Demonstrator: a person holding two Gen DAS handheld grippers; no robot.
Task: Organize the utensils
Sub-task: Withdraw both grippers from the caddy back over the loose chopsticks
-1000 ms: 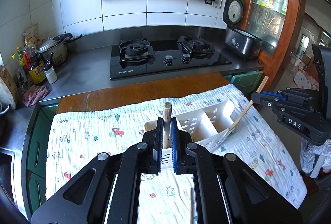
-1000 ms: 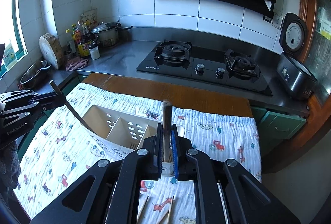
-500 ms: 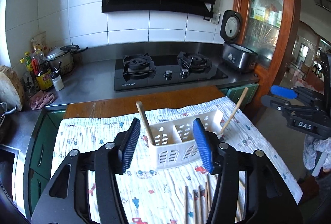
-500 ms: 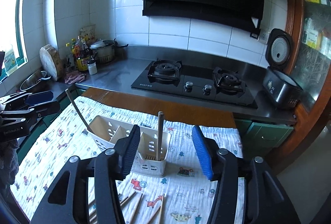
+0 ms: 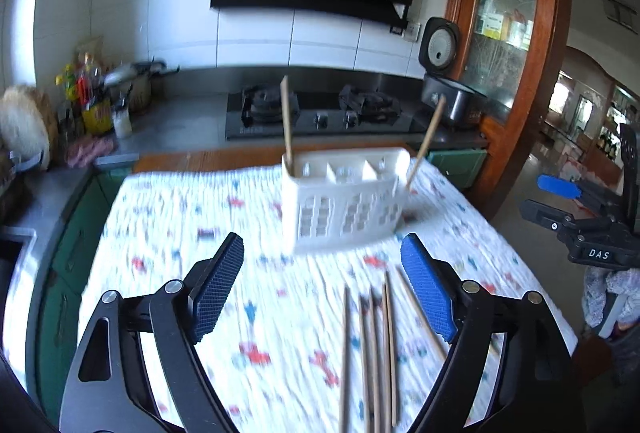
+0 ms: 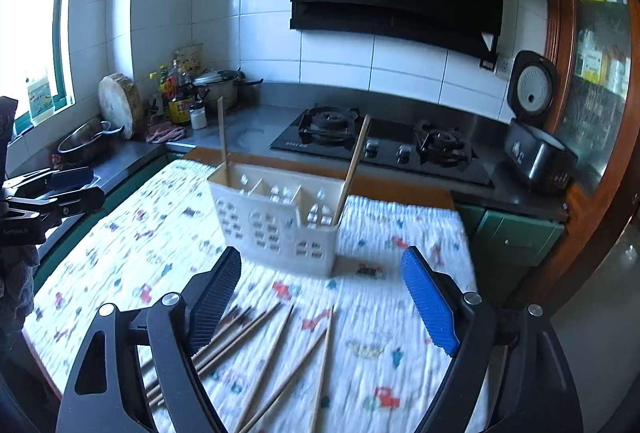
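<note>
From my left hand's camera the patterned cloth [image 5: 168,217] is smeared by motion, its prints unreadable. The white caddy [image 5: 344,205] near the cloth's far edge is blurred too, so I cannot tell what its middle compartments hold. The loose chopsticks [image 5: 376,345] run off the picture's bottom edge. From my right hand's camera, several chopsticks [image 6: 240,333] disappear behind my left finger [image 6: 212,297]. The bottles [image 6: 176,93] in the counter's far left corner are too small to read.

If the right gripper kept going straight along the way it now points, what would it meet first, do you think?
Probably the white utensil caddy, which stands dead ahead of the right gripper; its opening jaws hold nothing. Depth is unclear, so it might touch the patterned cloth first.
</note>
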